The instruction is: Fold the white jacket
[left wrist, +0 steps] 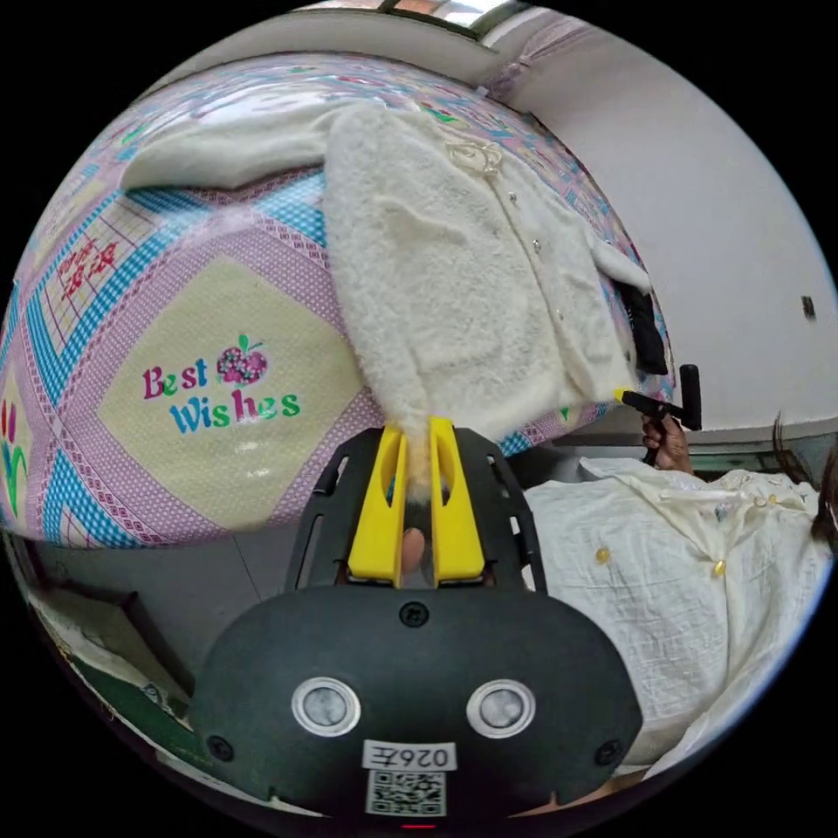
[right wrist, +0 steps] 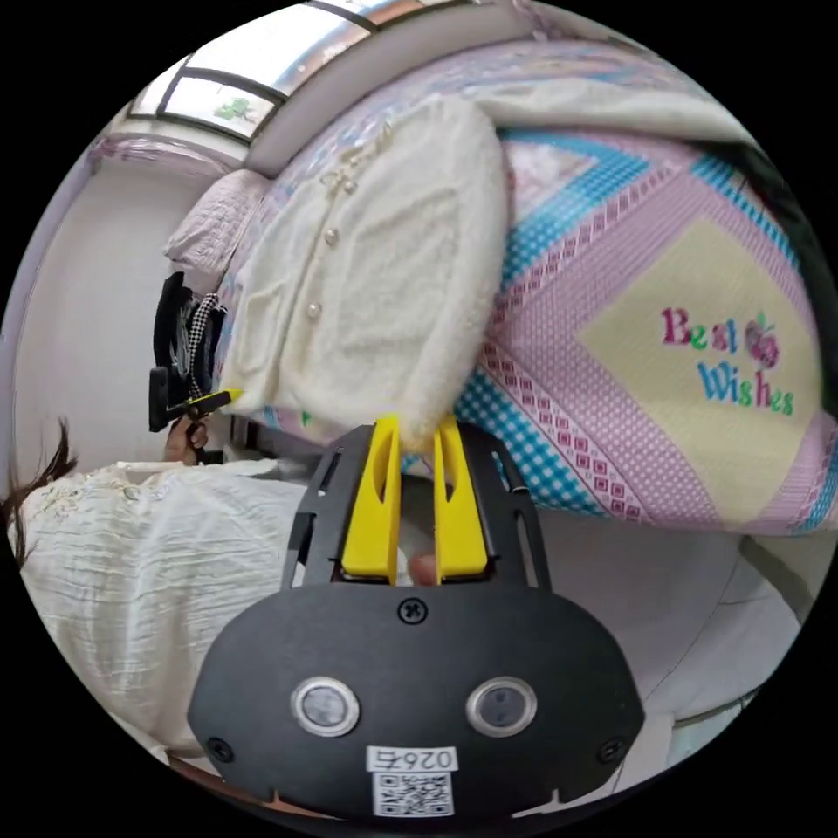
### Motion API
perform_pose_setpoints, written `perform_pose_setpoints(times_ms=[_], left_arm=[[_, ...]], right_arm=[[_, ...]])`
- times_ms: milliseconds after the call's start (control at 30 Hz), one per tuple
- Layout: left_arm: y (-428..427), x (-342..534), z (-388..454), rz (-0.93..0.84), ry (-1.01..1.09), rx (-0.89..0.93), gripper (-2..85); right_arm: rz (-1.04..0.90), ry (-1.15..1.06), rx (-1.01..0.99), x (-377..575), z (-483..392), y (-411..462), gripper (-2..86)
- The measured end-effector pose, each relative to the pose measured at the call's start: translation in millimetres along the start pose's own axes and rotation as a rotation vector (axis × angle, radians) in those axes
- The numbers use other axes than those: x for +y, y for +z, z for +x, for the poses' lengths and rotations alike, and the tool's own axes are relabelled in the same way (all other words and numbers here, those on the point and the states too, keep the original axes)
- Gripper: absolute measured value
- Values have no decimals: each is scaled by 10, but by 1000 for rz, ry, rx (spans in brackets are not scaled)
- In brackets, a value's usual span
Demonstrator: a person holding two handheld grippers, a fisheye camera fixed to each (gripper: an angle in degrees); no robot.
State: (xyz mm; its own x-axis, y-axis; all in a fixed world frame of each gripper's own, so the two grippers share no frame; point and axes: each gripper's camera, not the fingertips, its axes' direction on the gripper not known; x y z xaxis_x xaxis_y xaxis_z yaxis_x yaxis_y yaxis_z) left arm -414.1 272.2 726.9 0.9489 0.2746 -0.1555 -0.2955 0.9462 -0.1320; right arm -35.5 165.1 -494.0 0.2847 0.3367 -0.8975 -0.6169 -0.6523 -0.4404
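Observation:
The white fluffy jacket (left wrist: 471,262) lies front up on a bed, buttons showing, collar far from me and hem at the near edge. My left gripper (left wrist: 417,445) is shut on the hem corner nearest it, and the fabric is drawn into a narrow strip between the yellow jaws. One sleeve (left wrist: 218,157) stretches out to the far left. In the right gripper view the jacket (right wrist: 375,288) spreads the same way, and my right gripper (right wrist: 417,436) is shut on the other hem corner. Each view also catches the opposite gripper at the far corner: the right gripper (left wrist: 630,397) and the left gripper (right wrist: 223,399).
The bed carries a pink, blue and cream patterned quilt (left wrist: 175,349) with printed words. A person in a pale shirt (left wrist: 663,567) stands between the grippers at the bed's edge. Dark items (left wrist: 646,332) lie beside the jacket. A pillow (right wrist: 209,227) and a window (right wrist: 236,87) are beyond.

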Motion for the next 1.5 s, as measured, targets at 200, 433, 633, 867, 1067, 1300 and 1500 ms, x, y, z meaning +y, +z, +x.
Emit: perform_pose_setpoints(times_ms=[200,433,633,867,1067,1300,1500], left_arm=[[-101,295,-216,79,-138,101,83],[-602,121,284,325,-6,26,78],[179,-422,1491,80,474,-178,135],[1099,-342,2172,-99,811,-581,22],[731,-168,2287,16,897,-547,-1],[1246,-497,1938,-147,875,-386,5],[1101,-815,1321,-155,651,-11,23]], right_arm=[[171,71,6,255,92,-313,94],[246,-301,147,-71,-958,-527,101],[79,-675,267,-291,-1897,321,106],[0,-649,401,-317,-2026,783,4],[153,-605,298,-233,-2031,192,-12],[-82,-609,255,-363,-1846,921,25],[-42,-554,180,-269,-1787,726,53]])
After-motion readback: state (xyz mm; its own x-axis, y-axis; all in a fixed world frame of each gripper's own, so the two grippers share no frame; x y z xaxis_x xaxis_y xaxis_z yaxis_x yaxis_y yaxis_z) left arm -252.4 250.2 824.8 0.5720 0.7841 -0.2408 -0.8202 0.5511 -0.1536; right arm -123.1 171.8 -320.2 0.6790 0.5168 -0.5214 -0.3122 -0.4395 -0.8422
